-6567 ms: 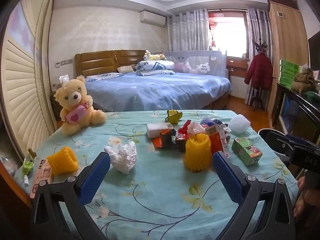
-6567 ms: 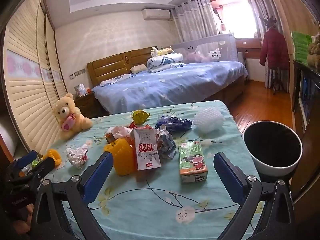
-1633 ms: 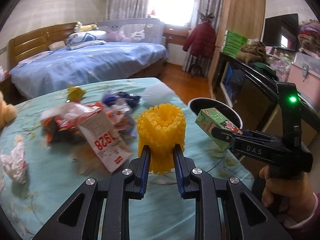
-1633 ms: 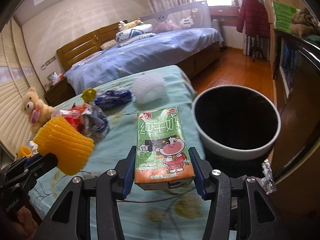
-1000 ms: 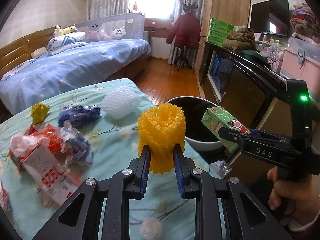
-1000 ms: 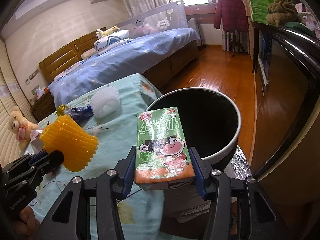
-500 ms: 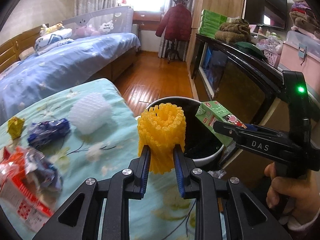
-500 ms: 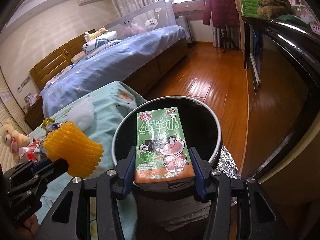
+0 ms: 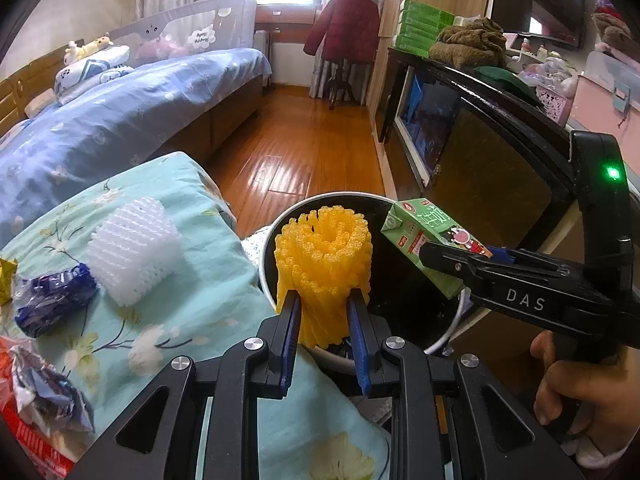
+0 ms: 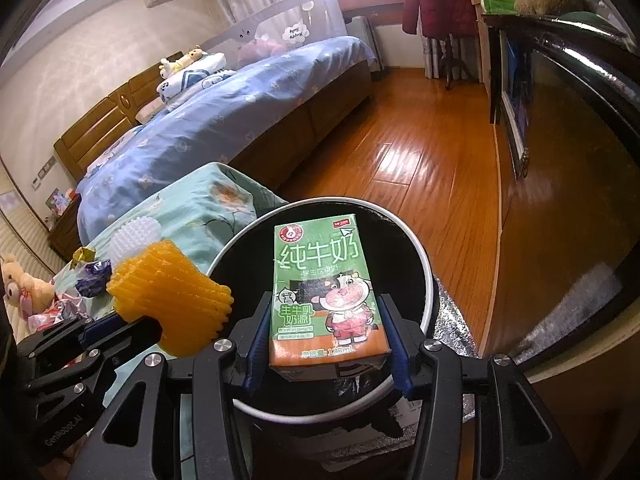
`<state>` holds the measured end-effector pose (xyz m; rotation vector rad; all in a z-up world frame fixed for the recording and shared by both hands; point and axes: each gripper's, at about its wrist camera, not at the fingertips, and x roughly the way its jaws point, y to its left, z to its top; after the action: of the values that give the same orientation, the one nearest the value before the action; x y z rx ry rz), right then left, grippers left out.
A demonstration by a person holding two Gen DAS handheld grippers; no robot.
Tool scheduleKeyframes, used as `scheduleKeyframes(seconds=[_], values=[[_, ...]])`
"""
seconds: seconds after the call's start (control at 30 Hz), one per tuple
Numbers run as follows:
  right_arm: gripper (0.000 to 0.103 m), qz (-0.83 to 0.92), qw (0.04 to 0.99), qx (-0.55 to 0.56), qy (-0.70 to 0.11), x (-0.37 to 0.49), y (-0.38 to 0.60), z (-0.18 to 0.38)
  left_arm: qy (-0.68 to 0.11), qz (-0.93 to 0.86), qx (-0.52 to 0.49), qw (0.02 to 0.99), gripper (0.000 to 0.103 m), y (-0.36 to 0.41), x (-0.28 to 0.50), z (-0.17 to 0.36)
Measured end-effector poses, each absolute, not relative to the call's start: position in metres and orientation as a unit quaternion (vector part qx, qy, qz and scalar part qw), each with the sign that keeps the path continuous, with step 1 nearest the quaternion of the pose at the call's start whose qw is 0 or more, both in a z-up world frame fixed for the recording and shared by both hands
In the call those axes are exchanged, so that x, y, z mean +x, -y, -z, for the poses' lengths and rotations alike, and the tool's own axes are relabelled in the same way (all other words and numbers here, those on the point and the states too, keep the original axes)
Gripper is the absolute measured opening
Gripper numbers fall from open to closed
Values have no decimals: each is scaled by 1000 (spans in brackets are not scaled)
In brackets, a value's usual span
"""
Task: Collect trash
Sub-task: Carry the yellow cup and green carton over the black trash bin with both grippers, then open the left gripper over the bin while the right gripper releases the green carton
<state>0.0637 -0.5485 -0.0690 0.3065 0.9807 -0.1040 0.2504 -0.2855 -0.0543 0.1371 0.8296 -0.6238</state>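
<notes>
My left gripper [image 9: 323,312] is shut on a yellow foam net sleeve [image 9: 323,256], which hangs over the left rim of the black trash bin [image 9: 400,304]. A green milk carton [image 10: 326,292] is clamped in my right gripper [image 10: 326,334], straight above the mouth of the trash bin [image 10: 416,256]. In the left wrist view the milk carton [image 9: 428,240] and the right gripper [image 9: 460,260] sit over the bin's right side. In the right wrist view the yellow sleeve [image 10: 168,296] and the left gripper [image 10: 132,328] reach the bin's left rim.
The table with a floral cloth [image 9: 192,304] stands left of the bin, bearing a white foam net [image 9: 132,252], a blue wrapper [image 9: 52,300] and crumpled packets [image 9: 36,400]. A dark cabinet [image 9: 480,152] runs along the right. A bed [image 10: 240,104] and wooden floor [image 10: 432,160] lie beyond.
Both grippers have carried their loads rightward off the table and over the trash bin. The table trash has slid toward the left edge of both views. Both grips have stayed the same.
</notes>
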Motion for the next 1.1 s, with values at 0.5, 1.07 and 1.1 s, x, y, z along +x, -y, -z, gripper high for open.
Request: scheduleKeyframes(seconds=[0.5, 1.07, 1.1], values=[[54, 55, 857, 165, -485, 77, 557, 80, -410, 285, 72, 864, 54, 299, 262, 68], [88, 13, 873, 198, -446, 39, 509, 63, -388, 239, 23, 890, 68, 225, 183, 66], [88, 10, 873, 199, -446, 38, 506, 63, -387, 234, 20, 892, 68, 216, 175, 66]])
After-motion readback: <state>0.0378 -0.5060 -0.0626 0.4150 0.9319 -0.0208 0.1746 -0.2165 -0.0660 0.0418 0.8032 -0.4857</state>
